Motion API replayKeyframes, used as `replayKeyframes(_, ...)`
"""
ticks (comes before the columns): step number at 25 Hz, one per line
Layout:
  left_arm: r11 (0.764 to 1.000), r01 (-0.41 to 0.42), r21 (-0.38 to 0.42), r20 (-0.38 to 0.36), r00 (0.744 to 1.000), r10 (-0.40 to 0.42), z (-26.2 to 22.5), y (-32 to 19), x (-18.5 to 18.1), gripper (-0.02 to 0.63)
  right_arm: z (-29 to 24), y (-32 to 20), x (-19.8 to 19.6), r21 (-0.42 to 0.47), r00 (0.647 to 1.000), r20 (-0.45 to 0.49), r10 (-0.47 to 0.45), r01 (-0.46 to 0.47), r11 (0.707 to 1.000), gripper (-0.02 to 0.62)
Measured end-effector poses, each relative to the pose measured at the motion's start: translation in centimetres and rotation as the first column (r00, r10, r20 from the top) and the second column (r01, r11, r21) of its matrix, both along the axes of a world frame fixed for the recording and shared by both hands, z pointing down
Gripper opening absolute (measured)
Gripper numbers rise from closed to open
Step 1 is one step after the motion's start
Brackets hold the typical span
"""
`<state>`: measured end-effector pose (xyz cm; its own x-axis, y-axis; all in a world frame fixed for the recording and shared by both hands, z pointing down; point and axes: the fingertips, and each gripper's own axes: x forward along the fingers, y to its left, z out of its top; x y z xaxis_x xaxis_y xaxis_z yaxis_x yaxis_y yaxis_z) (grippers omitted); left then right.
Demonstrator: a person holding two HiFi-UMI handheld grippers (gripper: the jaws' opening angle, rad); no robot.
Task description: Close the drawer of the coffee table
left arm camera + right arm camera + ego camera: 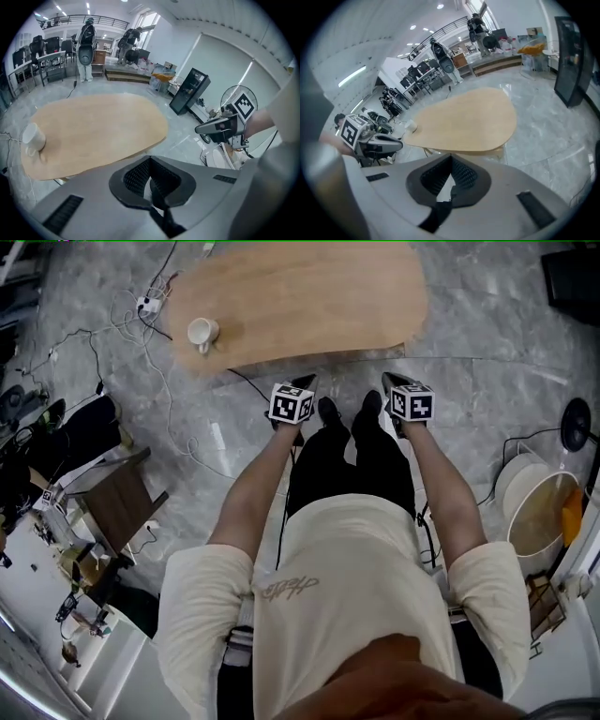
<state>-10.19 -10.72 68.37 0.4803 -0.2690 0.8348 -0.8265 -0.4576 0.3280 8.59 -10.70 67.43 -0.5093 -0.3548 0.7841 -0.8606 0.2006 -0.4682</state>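
Left gripper [151,160]: jaws together, ribbed pads meeting at the tips, nothing between them. Right gripper [451,158]: same, jaws closed on nothing.

Head view: I see both grippers held low in front of the person, side by side, marker cubes up, tips pointing to 12 o'clock. Each tip is near the closest edge of the coffee table [309,292] but not touching it. Left gripper sits at about 11 o'clock of the person's shoes, right at about 1 o'clock.

Coffee table: at 12 o'clock from the person, standing on the grey marbled floor [487,324]. Top is a long rounded oval of light wood with an even grain. A white cup [202,333] stands on it near the 9 o'clock end. The right gripper view shows a band of pale wood under the near rim. I cannot tell whether that is the drawer, or how far it stands in or out.

Cables [141,362] trail on the floor at 9 o'clock of the table.
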Motion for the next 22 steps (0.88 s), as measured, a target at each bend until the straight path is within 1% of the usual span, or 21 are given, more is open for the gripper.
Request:
replayKeyframes(3,0.999,-0.01,0.032,-0.009,1.0,0.01,-3.0,-0.5,-0.4,0.005,-3.8,-0.8,-1.4,0.054,0.996,-0.044,-0.083,0.085,0.995,-0.005)
replayKeyframes(6,0.997,-0.02,0.075,-0.025,0.999,0.022,-6.0,-1.2,-0.6,0.005,-7.6,-1.8,-3.0,0.098,0.991,-0.034,-0.128,0.131,0.987,-0.005)
replayKeyframes(9,0.993,-0.021,0.113,-0.044,0.999,0.026,-8.8,-2.0,-0.2,0.005,-11.6,-2.8,-3.7,0.132,0.989,0.003,-0.145,0.143,0.981,-0.005)
replayKeyframes(13,0.985,-0.019,0.169,-0.051,0.998,0.028,-13.0,-2.8,-1.0,0.005,-17.0,-3.8,-4.8,0.211,0.987,0.022,-0.162,0.154,0.965,-0.005)
replayKeyframes(14,0.984,-0.001,0.179,-0.069,0.998,0.014,-14.2,-3.1,-1.1,0.005,-18.4,-4.0,-4.9,0.232,0.986,0.03,-0.165,0.154,0.961,-0.005)
replayKeyframes(16,0.98,0.048,0.192,-0.128,0.991,-0.024,-16.8,-3.7,-0.9,0.005,-21.3,-4.4,-4.9,0.271,0.984,0.051,-0.171,0.151,0.951,-0.005)
replayKeyframes(17,0.976,0.065,0.206,-0.153,0.988,-0.034,-18.2,-4.0,-0.8,0.005,-22.7,-4.5,-4.9,0.291,0.982,0.062,-0.178,0.152,0.944,-0.005)
replayKeyframes(19,0.965,0.072,0.252,-0.18,0.983,-0.026,-21.1,-4.9,-0.8,0.005,-25.6,-4.6,-5.6,0.34,0.974,0.078,-0.211,0.173,0.924,-0.005)
replayKeyframes(20,0.958,0.068,0.28,-0.188,0.982,-0.015,-22.7,-5.4,-0.7,0.005,-27.1,-4.5,-6.2,0.372,0.968,0.081,-0.236,0.191,0.909,-0.005)
replayKeyframes(22,0.938,0.057,0.343,-0.202,0.979,0.014,-26.0,-6.4,-0.5,0.005,-30.3,-4.3,-7.4,0.447,0.956,0.072,-0.284,0.223,0.866,-0.006)
